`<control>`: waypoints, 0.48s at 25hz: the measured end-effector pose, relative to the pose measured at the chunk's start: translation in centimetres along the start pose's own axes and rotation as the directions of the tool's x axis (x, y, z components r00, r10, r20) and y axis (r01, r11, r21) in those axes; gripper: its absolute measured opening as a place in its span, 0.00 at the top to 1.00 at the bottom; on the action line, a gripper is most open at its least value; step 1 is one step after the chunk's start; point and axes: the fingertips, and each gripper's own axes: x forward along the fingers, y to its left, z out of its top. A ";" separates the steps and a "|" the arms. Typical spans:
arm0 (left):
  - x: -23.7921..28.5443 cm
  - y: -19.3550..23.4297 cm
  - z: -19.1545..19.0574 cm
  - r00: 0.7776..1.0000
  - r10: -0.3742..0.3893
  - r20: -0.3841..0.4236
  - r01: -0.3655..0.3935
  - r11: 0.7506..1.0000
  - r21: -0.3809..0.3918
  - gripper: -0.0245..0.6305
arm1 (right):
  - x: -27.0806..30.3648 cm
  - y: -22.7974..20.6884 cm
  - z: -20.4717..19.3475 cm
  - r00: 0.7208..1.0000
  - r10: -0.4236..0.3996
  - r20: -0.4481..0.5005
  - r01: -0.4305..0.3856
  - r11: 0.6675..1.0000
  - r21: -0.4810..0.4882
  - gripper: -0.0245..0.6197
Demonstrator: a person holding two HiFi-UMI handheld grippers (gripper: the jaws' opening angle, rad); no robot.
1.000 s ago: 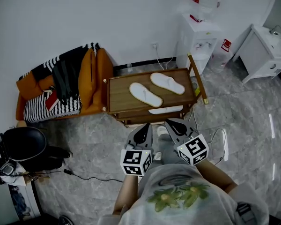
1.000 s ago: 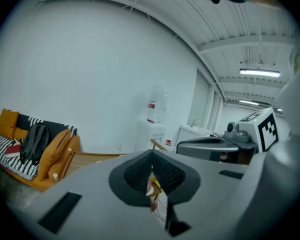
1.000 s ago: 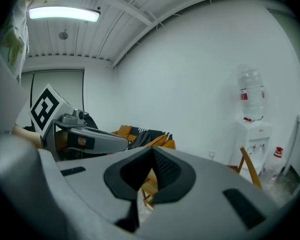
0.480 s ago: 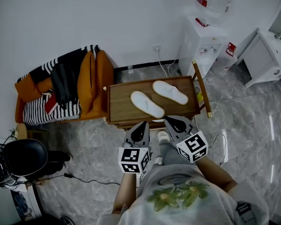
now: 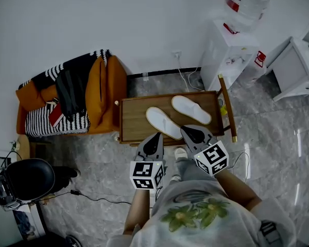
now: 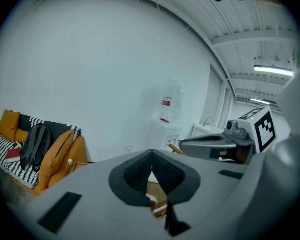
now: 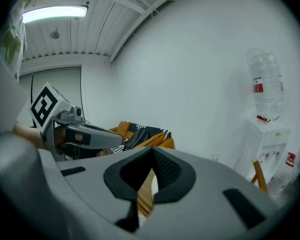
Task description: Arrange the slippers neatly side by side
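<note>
Two white slippers lie on a low wooden table (image 5: 131, 120) in the head view. The left slipper (image 5: 162, 122) lies angled, and the right slipper (image 5: 191, 109) sits a little farther back, apart from it. My left gripper (image 5: 155, 138) hangs shut and empty just in front of the table's near edge. My right gripper (image 5: 191, 133) is shut and empty too, its tips over the table's front edge near the left slipper's toe. In the left gripper view the left gripper (image 6: 151, 170) has its jaws together. In the right gripper view the right gripper (image 7: 150, 170) is likewise closed.
An orange sofa (image 5: 105, 94) with striped cushions and a black backpack (image 5: 67, 89) stands left of the table. A water dispenser (image 5: 232, 55) and a white cabinet (image 5: 298, 68) stand at the back right. A black chair (image 5: 28, 179) and a floor cable (image 5: 98, 197) are at the left.
The view has shifted: table and slippers now sit lower and nearer to both grippers. The right gripper's tips now overlap the table's front edge. Both stay shut.
</note>
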 end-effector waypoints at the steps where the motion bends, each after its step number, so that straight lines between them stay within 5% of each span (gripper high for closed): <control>1: 0.3 0.4 0.1 1.000 0.005 -0.002 -0.005 1.000 -0.004 0.94 | 0.5 -0.2 0.1 1.000 0.006 -0.005 -0.006 1.000 0.000 0.95; 12: 3.4 3.5 0.0 0.998 0.055 -0.028 -0.056 0.997 -0.057 0.94 | 5.6 -2.6 -0.6 0.995 0.065 -0.079 -0.066 0.998 -0.013 0.95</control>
